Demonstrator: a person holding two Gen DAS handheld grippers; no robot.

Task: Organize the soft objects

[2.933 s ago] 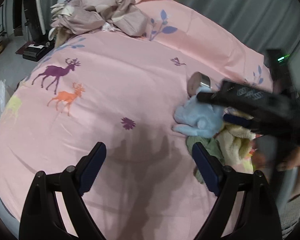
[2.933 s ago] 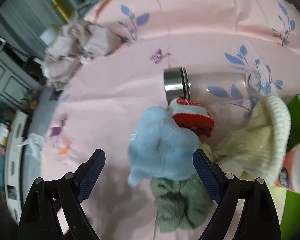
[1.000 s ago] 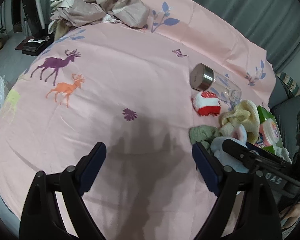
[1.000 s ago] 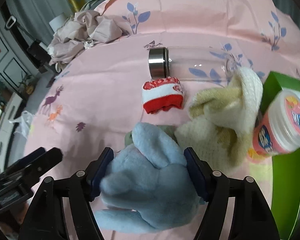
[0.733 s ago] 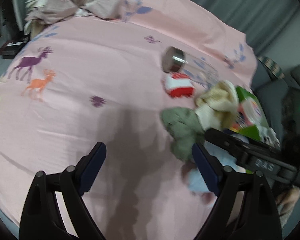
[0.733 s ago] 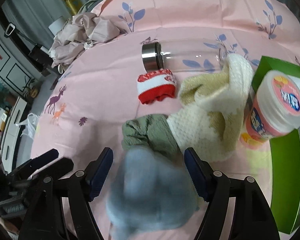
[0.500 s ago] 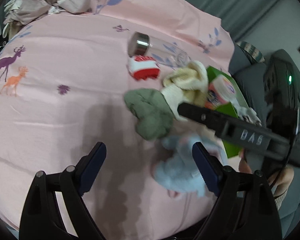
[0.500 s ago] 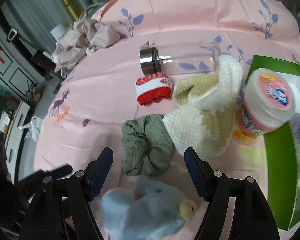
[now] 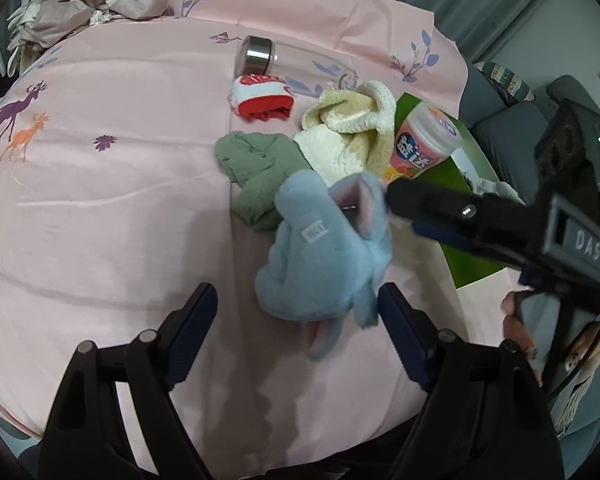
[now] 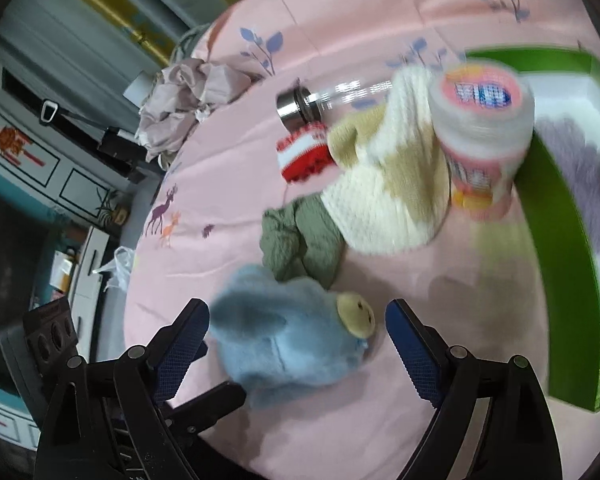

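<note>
A light blue plush toy [image 9: 324,248] [image 10: 284,340] lies on the pink bedsheet [image 9: 100,200] near its front edge. My right gripper [image 10: 296,320] straddles it with its jaws opening; the pads no longer press on it. My left gripper [image 9: 298,312] sits just short of the toy, jaws closing but not touching it. Behind the toy lie a green sock [image 9: 256,176], a cream knitted cloth [image 9: 348,132] and a red and white sock [image 9: 264,98].
A glass bottle with a steel cap [image 9: 258,54] lies behind the socks. A pink jar [image 9: 424,144] leans on a green box [image 9: 460,184] at the right. Crumpled beige bedding [image 9: 88,4] is heaped at the far left. A hand shows at the right edge.
The right gripper carried the blue plush toward the bed's front edge and let it go onto the sheet. The left gripper swung right, bringing the toy between its fingers.
</note>
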